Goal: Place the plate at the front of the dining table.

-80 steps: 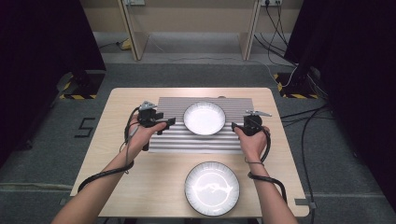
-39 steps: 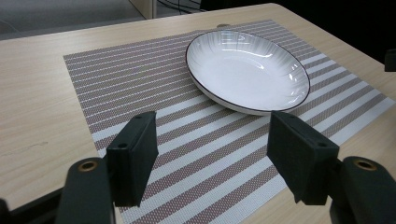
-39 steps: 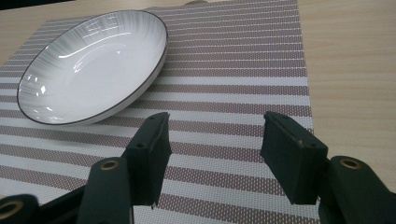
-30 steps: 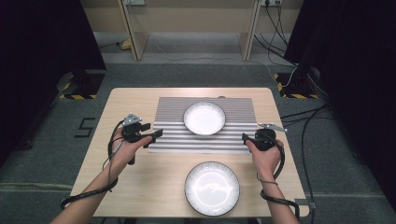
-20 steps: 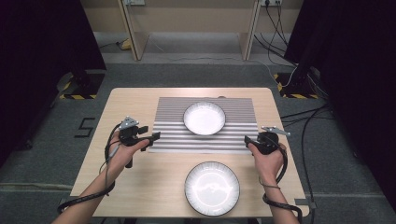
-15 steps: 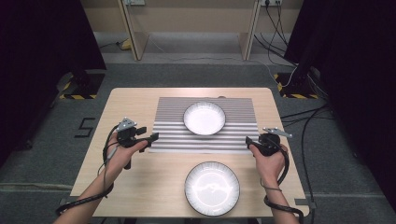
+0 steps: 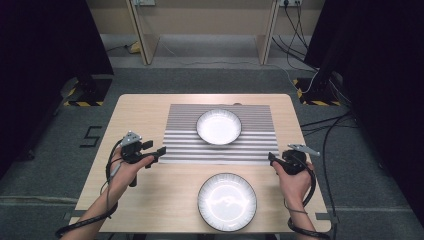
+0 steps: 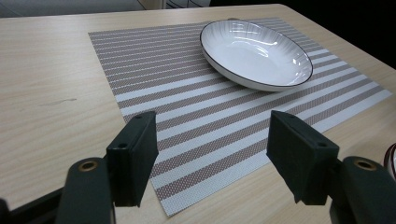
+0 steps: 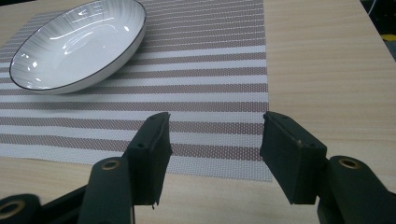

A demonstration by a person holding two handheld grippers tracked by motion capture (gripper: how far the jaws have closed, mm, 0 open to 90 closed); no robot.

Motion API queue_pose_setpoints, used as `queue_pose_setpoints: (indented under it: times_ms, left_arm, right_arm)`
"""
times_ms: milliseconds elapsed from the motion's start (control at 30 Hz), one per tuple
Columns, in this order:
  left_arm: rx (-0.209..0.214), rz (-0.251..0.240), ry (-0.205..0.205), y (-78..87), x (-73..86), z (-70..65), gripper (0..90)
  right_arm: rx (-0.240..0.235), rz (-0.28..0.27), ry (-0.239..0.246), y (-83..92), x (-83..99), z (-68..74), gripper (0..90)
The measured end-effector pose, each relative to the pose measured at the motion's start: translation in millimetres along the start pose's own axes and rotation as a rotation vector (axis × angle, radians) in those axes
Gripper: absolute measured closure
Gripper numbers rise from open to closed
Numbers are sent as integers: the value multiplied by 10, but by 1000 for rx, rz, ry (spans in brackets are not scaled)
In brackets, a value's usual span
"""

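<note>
A white bowl with a dark rim [image 7: 219, 126] sits on the striped placemat [image 7: 185, 145] at the middle of the table. A second white dish [image 7: 227, 201] lies on the bare wood near the front edge. My left gripper [image 7: 155, 149] hovers at the mat's front left corner, open, nothing between its jaws. In the left gripper view the bowl [image 8: 256, 53] lies ahead beyond the open gripper [image 8: 215, 140]. My right gripper [image 7: 274, 160] is by the mat's front right corner, also open and empty. The right gripper view has the bowl [image 9: 74, 44] at far left, past that gripper [image 9: 215, 140].
The wooden table [image 7: 140, 115] has bare strips on both sides of the placemat. A sliver of the front dish's rim [image 8: 391, 161] shows at the right edge of the left gripper view. Cables [image 7: 320, 125] run on the floor to the right.
Both grippers have pulled back toward the person, from beside the bowl on the mat to the mat's front corners. They stay open. The bowl and dish have not moved.
</note>
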State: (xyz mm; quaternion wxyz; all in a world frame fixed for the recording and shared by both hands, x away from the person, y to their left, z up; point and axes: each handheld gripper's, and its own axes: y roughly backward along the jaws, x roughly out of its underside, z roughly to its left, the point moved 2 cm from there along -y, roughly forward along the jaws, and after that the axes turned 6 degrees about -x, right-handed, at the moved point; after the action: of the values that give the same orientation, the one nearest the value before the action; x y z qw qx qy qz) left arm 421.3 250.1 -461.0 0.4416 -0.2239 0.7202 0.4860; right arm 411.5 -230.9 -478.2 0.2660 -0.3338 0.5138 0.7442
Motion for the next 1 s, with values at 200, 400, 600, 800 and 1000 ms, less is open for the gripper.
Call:
queue_pose_setpoints:
  times_ms: [200,400,600,800,1000]
  left_arm:
    - [-1,1,3,37,63,4,328]
    - [-7,0,10,85,118,33,328]
    - [-17,7,15,134,196,76,328]
    - [-22,3,19,212,237,104,328]
    - [-32,4,27,297,309,155,328]
  right_arm:
    - [7,3,-9,57,66,-32,427]
    - [12,-3,-2,130,100,-66,428]
    - [23,-1,-7,207,177,-99,428]
    - [39,-2,-22,290,279,-178,429]
    - [50,-2,-25,357,330,-240,430]
